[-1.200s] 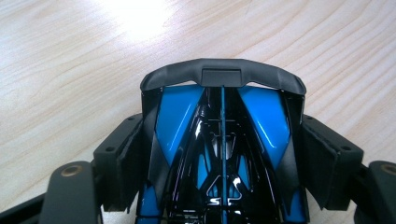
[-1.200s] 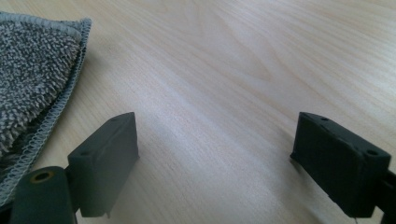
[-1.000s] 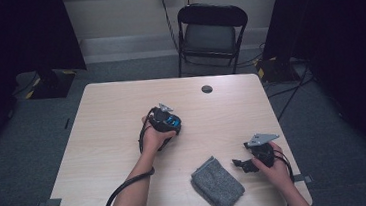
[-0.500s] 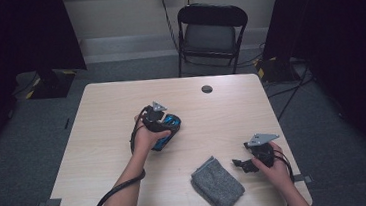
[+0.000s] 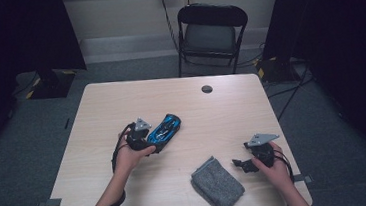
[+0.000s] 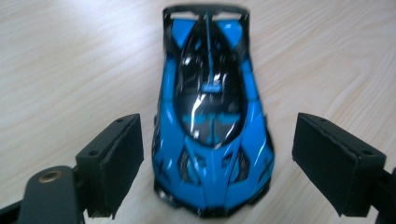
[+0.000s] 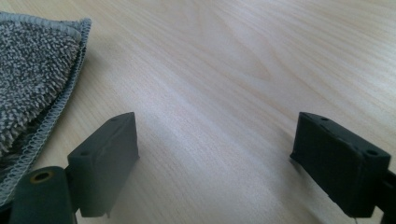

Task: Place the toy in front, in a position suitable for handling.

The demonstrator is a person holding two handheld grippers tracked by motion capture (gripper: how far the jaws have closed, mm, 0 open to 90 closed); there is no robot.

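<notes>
Fingers now straddle blue car, apart.

Bare table all round; only folded cloth (near edge) blocks passage

A pale wooden table bears a blue toy car near its middle, with the left gripper right at the car's near end. A folded grey cloth lies by the front edge. Just right of it the right gripper rests low over the table. A black chair stands beyond.
</notes>
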